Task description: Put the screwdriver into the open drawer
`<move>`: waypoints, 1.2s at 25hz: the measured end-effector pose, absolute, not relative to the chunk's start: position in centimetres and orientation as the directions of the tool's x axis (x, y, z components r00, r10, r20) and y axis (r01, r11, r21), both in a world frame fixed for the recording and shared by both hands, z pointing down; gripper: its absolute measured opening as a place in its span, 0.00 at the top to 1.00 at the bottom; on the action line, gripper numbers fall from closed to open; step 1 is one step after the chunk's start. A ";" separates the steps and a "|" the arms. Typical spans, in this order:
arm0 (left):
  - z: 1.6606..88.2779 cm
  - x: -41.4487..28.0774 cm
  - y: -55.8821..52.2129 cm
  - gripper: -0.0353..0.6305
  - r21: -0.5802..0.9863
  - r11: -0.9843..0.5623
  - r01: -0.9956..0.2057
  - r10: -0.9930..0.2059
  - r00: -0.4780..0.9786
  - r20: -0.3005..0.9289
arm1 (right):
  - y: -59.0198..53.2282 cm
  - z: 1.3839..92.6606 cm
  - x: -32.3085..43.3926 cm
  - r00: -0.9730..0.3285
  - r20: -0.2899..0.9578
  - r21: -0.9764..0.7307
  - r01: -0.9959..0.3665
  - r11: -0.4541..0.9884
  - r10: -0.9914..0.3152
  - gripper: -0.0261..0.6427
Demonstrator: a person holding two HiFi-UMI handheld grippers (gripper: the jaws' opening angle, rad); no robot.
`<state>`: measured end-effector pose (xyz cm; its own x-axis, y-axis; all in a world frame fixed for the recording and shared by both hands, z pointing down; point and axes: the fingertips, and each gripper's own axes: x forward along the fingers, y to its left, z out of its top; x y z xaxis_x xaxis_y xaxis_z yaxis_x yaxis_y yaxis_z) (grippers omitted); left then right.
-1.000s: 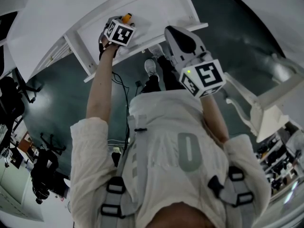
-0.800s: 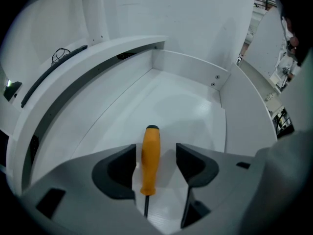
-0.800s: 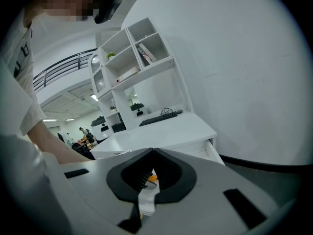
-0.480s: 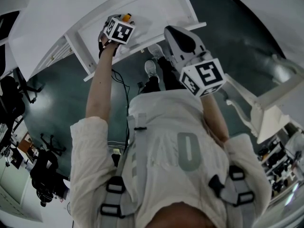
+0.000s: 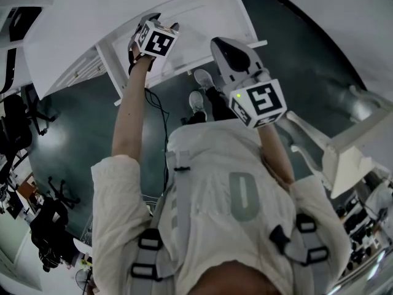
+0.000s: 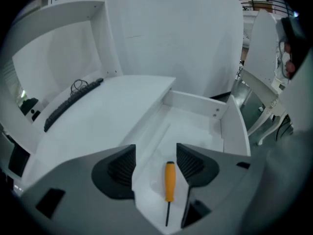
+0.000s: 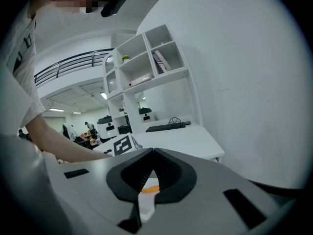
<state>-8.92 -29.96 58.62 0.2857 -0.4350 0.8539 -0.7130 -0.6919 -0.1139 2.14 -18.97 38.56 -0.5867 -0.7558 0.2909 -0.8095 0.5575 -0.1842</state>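
The screwdriver [image 6: 169, 181] lies lengthwise in the drawer [image 6: 195, 103], between the left gripper's [image 6: 155, 164] spread jaws and clear of both; the right gripper [image 7: 153, 150], pressed together and empty, is near the drawer's front

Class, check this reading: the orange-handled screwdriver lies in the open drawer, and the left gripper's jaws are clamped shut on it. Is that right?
One point is wrong. The left gripper view shows the left gripper with its jaws apart, not clamped on the screwdriver. The screwdriver does lie in the open drawer.

The left hand-held gripper [image 6: 155, 149] gapes, the right hand-held gripper [image 7: 152, 152] closed.
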 end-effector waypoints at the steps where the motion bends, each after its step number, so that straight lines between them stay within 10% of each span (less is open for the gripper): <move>1: 57.1 -8.7 -30.6 0.58 -0.137 -0.690 -0.711 -0.468 0.294 0.833 | -18.9 38.1 1.8 -0.593 0.283 -0.168 -0.805 0.570 -0.754 0.95; 18: 27.6 -8.6 -29.3 0.75 -0.295 -0.480 -0.827 -0.875 0.428 0.225 | -18.6 31.5 -1.3 -0.642 0.140 -0.014 -0.762 0.647 -0.753 0.95; 30: 22.8 -13.4 -20.4 0.94 -0.038 -0.271 -0.962 -0.962 0.272 -0.028 | -18.1 31.1 -2.5 -0.627 0.128 -0.018 -0.776 0.630 -0.768 0.95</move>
<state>-13.37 -20.37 22.76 0.2718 -0.9620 -0.0277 -0.9619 -0.2707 -0.0376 -2.49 -18.06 31.10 -0.6269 -0.7684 0.1283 -0.7762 0.6303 -0.0176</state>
